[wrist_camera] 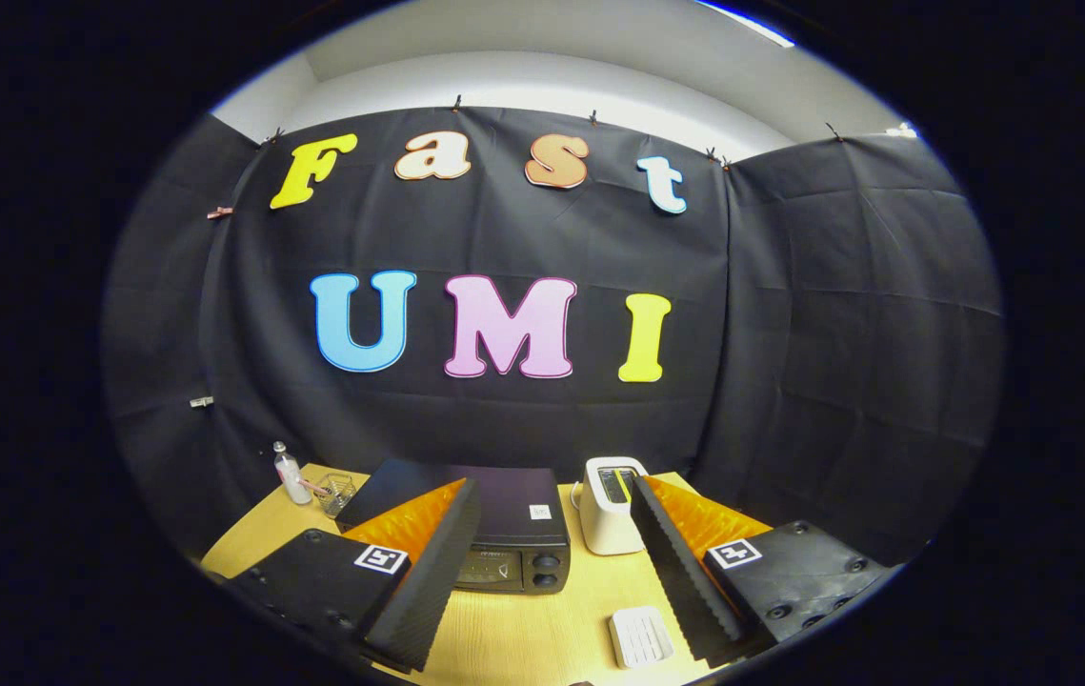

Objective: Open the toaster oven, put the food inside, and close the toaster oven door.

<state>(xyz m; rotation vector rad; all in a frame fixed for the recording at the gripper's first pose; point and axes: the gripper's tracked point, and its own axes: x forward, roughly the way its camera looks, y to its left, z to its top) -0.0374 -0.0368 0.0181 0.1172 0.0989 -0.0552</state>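
Gripper [552, 591] hanging wide open, holding nothing, above counter's [523, 638] near edge. Toaster oven [494, 538] sitting beyond fingers, toward counter's back, door shut. Looking rigid, heavy; door likely hinged, needing grip at top handle. Food unclear, maybe pale ridged piece [641, 636] between fingers.

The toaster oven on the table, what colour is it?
Black, in the gripper view; the toaster oven sits beyond the open gripper.
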